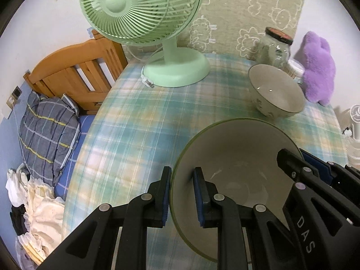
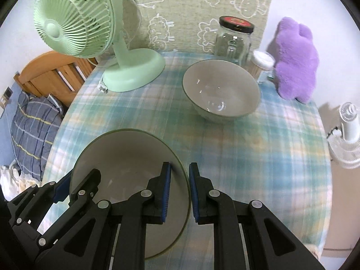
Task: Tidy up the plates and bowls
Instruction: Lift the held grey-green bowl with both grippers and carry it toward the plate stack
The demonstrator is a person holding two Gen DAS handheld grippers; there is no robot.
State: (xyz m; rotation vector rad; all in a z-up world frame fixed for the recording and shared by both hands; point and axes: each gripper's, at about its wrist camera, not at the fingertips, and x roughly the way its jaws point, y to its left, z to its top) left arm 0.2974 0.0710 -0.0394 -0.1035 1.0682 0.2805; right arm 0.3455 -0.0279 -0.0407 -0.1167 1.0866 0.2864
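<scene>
We are looking along two black hand-held grippers with blue finger pads, both set on the rim of one large, pale grey ceramic bowl with a thin green edge (image 1: 234, 157). It sits near us on a table covered in a blue, green and cream plaid cloth (image 1: 135, 117).

Our left gripper (image 1: 182, 193) straddles the bowl's left rim, one finger outside the wall and one inside. A narrow gap shows between the pads and the rim, so it looks poised around the rim, not clamped. Our right gripper (image 2: 180, 191) does the same on the bowl's right rim, its fingers also slightly parted, with the wall between them.

Farther back on the cloth stands a second, smaller grey ceramic bowl with a dark rim (image 2: 221, 92), upright and empty, well apart from the near bowl.

We judge that the step in hand is a two-sided grasp of the large bowl before gathering the bowls together. The next move likely calls for both grippers to squeeze evenly on the thin rim, then lift level so the bowl does not tip.

Behind the bowls are a mint green plastic desk fan (image 2: 74, 22), a clear glass jar with a black lid (image 2: 234, 40) and a purple plush toy (image 2: 294, 60). No plates are visible in either view.
</scene>
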